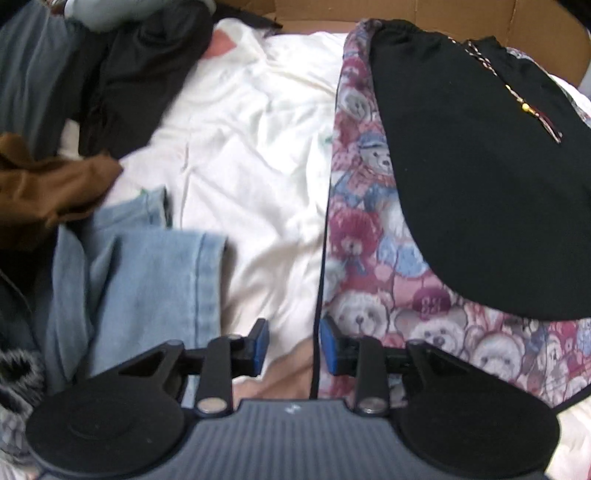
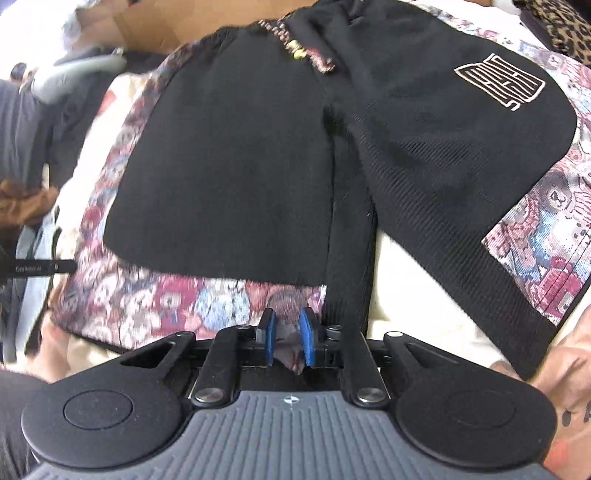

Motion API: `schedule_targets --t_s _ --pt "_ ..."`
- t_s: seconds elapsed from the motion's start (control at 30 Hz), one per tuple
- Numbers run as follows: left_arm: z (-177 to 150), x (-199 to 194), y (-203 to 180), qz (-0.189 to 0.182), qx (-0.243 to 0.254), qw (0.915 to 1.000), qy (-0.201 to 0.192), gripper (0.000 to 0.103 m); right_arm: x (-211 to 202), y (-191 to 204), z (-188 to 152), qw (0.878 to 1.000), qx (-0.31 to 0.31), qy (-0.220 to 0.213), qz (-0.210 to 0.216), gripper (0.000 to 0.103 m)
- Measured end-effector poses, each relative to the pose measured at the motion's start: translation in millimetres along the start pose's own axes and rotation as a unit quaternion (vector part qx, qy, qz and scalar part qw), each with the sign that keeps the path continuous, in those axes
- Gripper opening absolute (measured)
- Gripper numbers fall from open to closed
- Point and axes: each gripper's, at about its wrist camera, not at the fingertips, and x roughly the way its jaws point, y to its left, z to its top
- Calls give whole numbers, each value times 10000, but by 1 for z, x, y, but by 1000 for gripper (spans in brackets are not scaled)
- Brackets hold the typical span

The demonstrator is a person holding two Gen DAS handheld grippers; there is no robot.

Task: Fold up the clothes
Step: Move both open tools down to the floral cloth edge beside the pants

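Black shorts with teddy-bear print panels (image 2: 229,155) spread flat on white bedsheet (image 1: 251,155), right gripper (image 2: 289,341) pinching the printed hem at its near edge, left gripper (image 1: 294,347) parted, empty, beside the shorts' dark side seam, light blue jeans (image 1: 140,273) crumpled leftward

1. The shorts (image 2: 229,155) lie spread flat on a sheet (image 1: 258,147), waistband at the far side, legs toward the near side.
2. A heap of clothes (image 1: 55,177) lies to the left of the shorts, with jeans (image 1: 147,273) at its near edge.
3. A cardboard box (image 1: 480,22) stands behind the shorts.
4. The left gripper (image 1: 293,347) sits at the shorts' left edge.
5. The right gripper (image 2: 288,339) sits at the hem, apparently with fabric between its fingers (image 2: 307,339).
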Motion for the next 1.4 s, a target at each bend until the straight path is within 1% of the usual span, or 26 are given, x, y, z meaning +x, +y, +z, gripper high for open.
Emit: schedule_targets --t_s 0.17,0.27,0.37,0.47,0.6,0.87,0.97,1.13,1.27,1.33,1.4 --pt "-16 -3 2 -25 51 10000 17 35 -1 5 -6 9997 -127 210 -57 17" --pt "-25 -5 4 -10 29 9999 103 35 -4 5 -7 9995 -92 308 -66 16" --pt "-36 -7 7 102 -4 9997 229 35 -12 5 -6 9993 -33 369 -75 17" --pt "-43 -12 15 52 -141 9995 274 35 -22 1 -5 9992 145 376 -29 16" --pt "-48 -28 24 -13 -231 9995 215 30 -41 -3 -3 9995 186 246 -75 17" --pt "-53 -62 41 -294 -492 9983 -37 30 -73 -8 -4 9995 276 -138 -82 18" --pt "-56 -68 44 -331 -529 9980 -76 34 -81 -4 -6 9989 255 -384 -118 18" --pt "-61 -67 41 -607 -545 9966 -57 36 -92 -5 -7 9977 264 -619 -92 20" --pt "-65 -58 38 -591 -730 9956 -9 39 -96 -6 -11 9963 296 -801 -11 26" --pt "-66 -53 37 -560 -776 9954 32 43 -95 -5 -13 9962 285 -826 5 26" --pt "-67 -49 34 -505 -722 9961 36 45 -91 -4 -15 9969 184 -744 -155 27"
